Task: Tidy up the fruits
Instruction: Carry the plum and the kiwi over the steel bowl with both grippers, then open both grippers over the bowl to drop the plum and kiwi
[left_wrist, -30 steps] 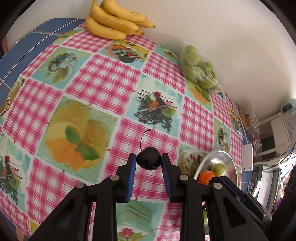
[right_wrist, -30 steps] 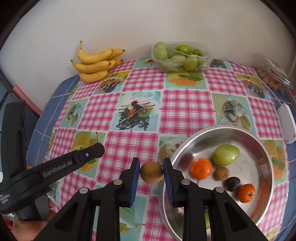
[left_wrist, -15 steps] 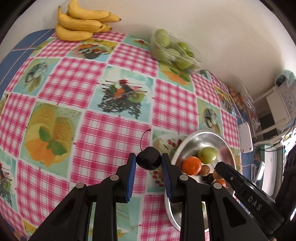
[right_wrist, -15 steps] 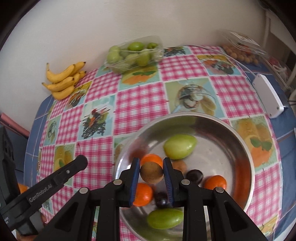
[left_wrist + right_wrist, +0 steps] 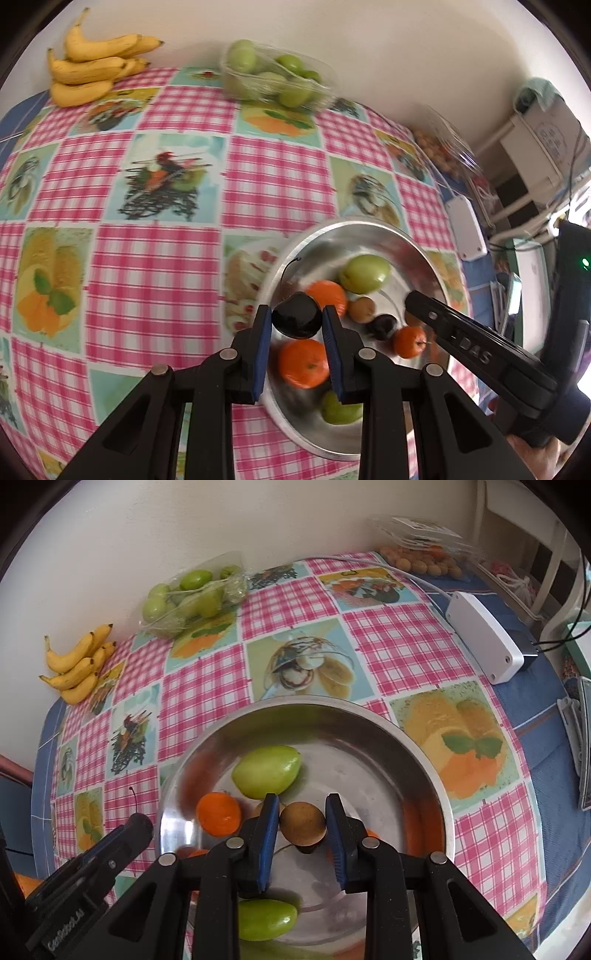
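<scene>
Left claw (image 5: pixel 297 325) clamps a dark cherry (image 5: pixel 296 320), soft and bruisable; right claw (image 5: pixel 302 825), above the steel bowl (image 5: pixel 424 760), pinches a firm brown fruit (image 5: pixel 303 824) across its middle.

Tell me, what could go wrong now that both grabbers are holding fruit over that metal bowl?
The two tools are close: the left gripper, shut on the dark cherry, and the right gripper, shut on the brown fruit, both hang over the steel bowl and might bump. Dropped fruit could bounce off the oranges below or roll out near the rim.
</scene>
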